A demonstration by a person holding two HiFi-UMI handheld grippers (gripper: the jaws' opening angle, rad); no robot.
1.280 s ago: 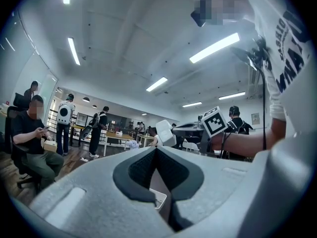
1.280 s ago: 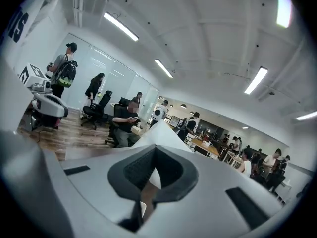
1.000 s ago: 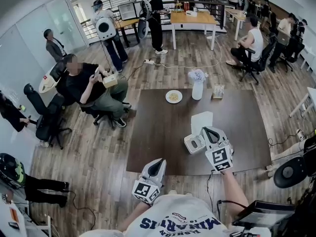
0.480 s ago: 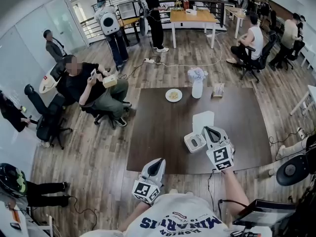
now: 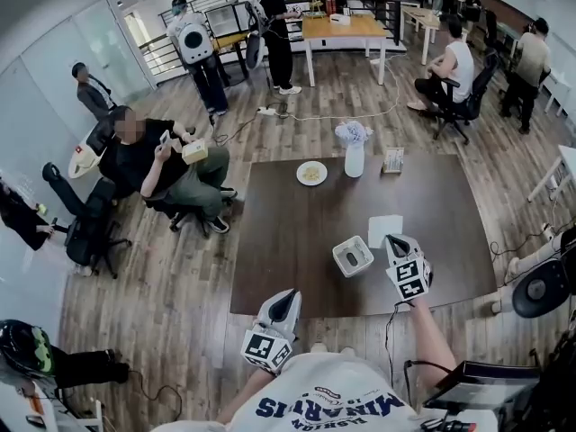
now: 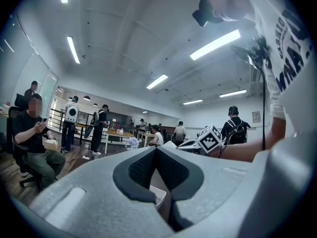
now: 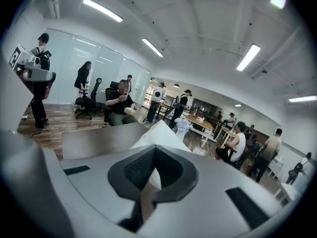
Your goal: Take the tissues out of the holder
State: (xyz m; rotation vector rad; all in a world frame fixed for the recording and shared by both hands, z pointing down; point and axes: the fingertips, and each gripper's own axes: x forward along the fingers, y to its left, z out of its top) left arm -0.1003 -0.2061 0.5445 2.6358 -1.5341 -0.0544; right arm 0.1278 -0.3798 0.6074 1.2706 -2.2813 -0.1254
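Head view: the right claw (image 5: 393,240) is shut on a white tissue (image 5: 384,228), pinching its near edge between the tips. The sheet spreads out ahead of the claw over the dark desk (image 5: 288,241); I cannot tell whether its far part rests on the surface. In the right gripper view the tissue rises as a white peak straight in front of the closed jaws. The holder (image 5: 352,256), a white box with rounded corners and an opening in its top, stands on the desk just left of the right claw. It is close beside the tissue but clear of it, so the sheet is fully out of the holder.

The left claw (image 5: 286,297) hangs at the desk's near edge, well to the left of the right claw, jaws together with nothing between them. The holder lies ahead of this claw and to its right, and shows low in the left gripper view beneath the tips. Far ahead of both claws, on the desk's far side, stand a plate (image 5: 311,173) with food and a white vase (image 5: 354,160) of pale flowers, near each other but apart.
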